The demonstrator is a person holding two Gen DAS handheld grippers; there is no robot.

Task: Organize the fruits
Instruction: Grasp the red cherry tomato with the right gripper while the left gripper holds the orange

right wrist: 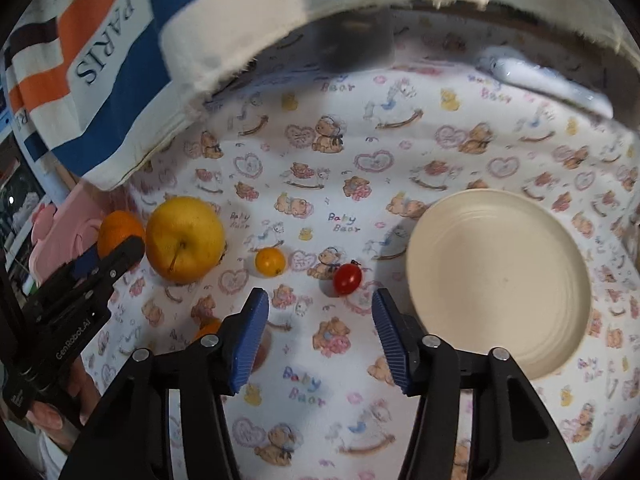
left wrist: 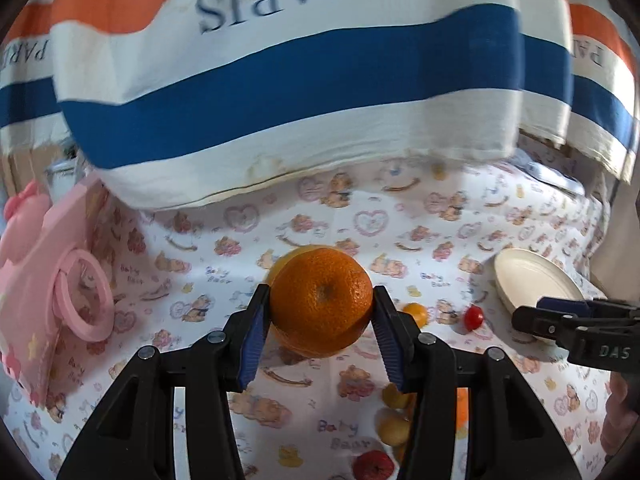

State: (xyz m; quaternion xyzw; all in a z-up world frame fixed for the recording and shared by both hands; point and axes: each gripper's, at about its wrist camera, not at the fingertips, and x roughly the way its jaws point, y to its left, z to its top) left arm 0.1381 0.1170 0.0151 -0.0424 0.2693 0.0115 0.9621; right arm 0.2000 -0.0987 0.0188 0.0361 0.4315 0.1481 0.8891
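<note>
- Left gripper (left wrist: pixel 320 308) grips the orange (left wrist: pixel 321 304).
- Right gripper (right wrist: pixel 318 312) gapes empty; tomato (right wrist: pixel 347 279) at twelve, plate (right wrist: pixel 560 240) at two.

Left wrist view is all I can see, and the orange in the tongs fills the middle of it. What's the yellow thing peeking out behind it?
Observer: A yellow apple, stem toward the camera, just beside the orange.
Operator: Are the right tongs carrying anything?
Observer: No. The right tongs are open with nothing between them, and a red cherry tomato lies just ahead of them.
Operator: The plate is half hidden for me. Anything on it?
Observer: Nothing. The cream plate is bare all the way across.
</note>
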